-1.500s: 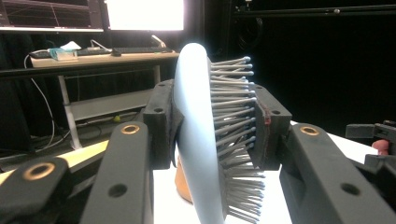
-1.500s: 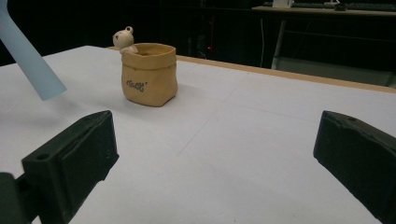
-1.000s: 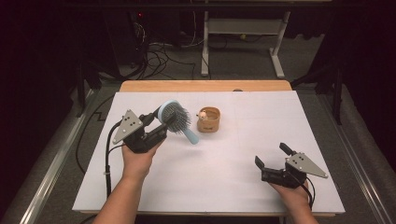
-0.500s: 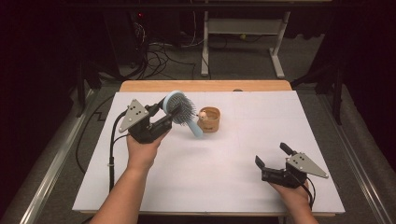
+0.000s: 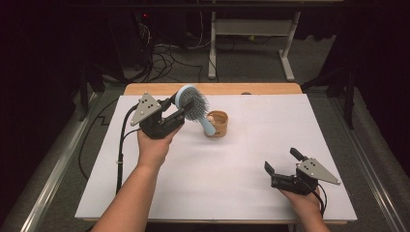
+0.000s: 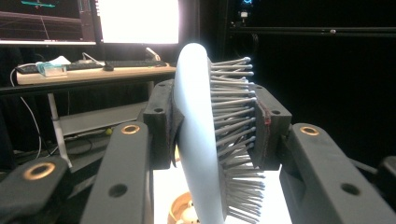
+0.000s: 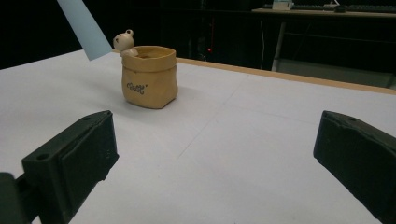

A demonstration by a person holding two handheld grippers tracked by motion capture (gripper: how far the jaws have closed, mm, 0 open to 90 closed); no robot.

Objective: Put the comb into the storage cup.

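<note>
Hairbrush (image 5: 193, 102) now closer above pot (image 5: 217, 124)

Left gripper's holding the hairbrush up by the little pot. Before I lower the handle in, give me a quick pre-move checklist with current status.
1. Left gripper shut on the hairbrush, jaws across its head, back and bristles: ok.
2. Brush handle pointing down toward the pot: ok.
3. Pot upright on the white table cover: ok.
4. Handle tip lined up over the pot mouth: cannot tell.
5. Room inside the pot beside the small bear figure: cannot tell.
6. Right gripper open, well clear of the pot: ok.
</note>
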